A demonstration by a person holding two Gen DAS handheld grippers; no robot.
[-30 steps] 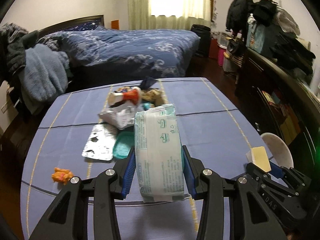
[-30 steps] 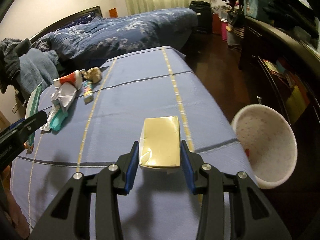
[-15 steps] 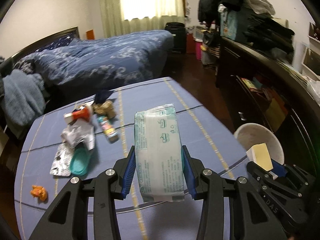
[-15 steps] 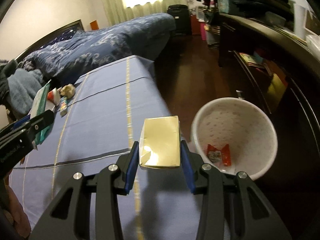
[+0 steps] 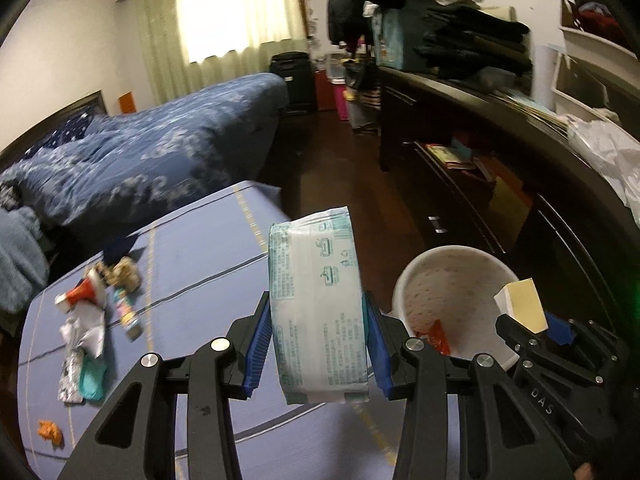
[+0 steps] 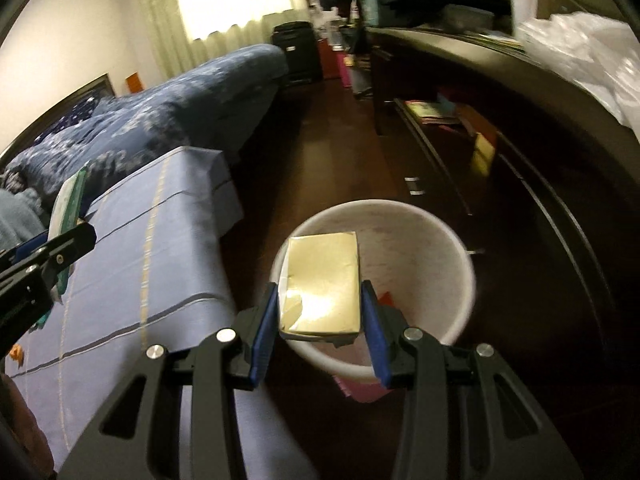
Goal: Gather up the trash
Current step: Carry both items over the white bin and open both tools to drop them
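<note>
My left gripper is shut on a white and teal tissue pack, held upright above the table's right part. My right gripper is shut on a gold box and holds it over the white bin on the floor. The bin also shows in the left wrist view, with a red wrapper inside. The right gripper with the gold box shows over the bin's right rim. More trash lies on the blue tablecloth at the left.
An orange scrap lies near the table's front left. A bed with a blue quilt stands behind the table. A dark cabinet with clothes and books runs along the right. Dark floor lies between table and cabinet.
Both grippers swung right, away from the trash pile. The right gripper moved from above the table edge to over the bin with the gold box. The left gripper keeps the tissue pack.
</note>
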